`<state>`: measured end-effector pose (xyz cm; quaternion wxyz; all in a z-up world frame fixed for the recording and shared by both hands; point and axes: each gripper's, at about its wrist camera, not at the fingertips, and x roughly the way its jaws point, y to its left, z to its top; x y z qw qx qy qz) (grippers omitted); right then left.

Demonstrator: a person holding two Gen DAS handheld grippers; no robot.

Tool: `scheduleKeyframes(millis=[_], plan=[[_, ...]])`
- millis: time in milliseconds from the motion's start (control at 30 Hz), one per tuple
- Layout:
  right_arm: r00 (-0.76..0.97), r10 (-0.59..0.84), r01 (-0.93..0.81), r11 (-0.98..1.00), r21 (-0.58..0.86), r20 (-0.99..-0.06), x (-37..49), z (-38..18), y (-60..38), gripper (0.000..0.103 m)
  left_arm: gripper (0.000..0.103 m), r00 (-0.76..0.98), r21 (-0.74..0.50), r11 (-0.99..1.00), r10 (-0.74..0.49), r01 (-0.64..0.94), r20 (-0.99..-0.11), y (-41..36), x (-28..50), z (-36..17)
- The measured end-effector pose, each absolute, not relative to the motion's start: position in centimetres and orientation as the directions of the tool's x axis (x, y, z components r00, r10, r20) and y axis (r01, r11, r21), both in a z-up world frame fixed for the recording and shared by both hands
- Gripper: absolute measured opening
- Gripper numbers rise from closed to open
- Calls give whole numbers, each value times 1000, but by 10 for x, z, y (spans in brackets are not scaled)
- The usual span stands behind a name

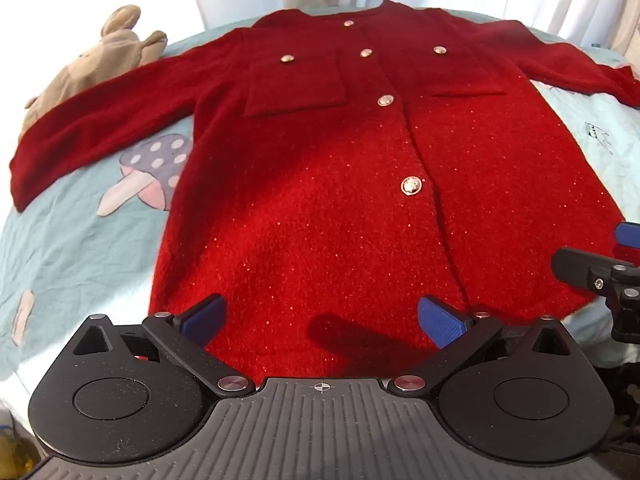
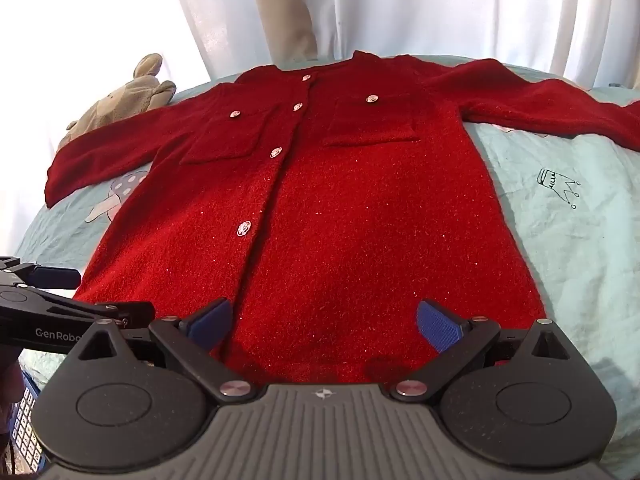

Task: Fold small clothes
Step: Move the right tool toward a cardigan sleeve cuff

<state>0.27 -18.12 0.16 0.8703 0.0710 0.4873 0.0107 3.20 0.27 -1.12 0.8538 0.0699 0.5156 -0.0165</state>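
A red knit cardigan with metal buttons and two chest pockets lies flat, front up, on a light blue sheet, sleeves spread to both sides. It also shows in the right wrist view. My left gripper is open and empty just above the hem, left of the button line. My right gripper is open and empty above the hem, right of the button line. The right gripper also shows at the edge of the left wrist view, and the left gripper at the left edge of the right wrist view.
A grey plush toy lies at the far left by the left sleeve, seen also in the right wrist view. White curtains hang behind the bed. The sheet carries mushroom and crown prints.
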Motion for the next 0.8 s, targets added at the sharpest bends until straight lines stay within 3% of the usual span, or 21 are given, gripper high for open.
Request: scheduleKeyframes(millis=[533, 667, 800], plan=[[563, 55, 39, 995, 92, -825, 30, 11, -211, 99, 103, 494, 132, 988, 76, 80, -866, 1, 52, -8], [712, -130, 166, 986, -15, -690, 49, 41, -271, 99, 103, 535, 149, 987, 98, 52, -839, 4, 69, 5], [800, -284, 341, 940, 10, -529, 70, 37, -364, 99, 103, 582, 172, 985, 137, 5, -802, 0, 94, 14]])
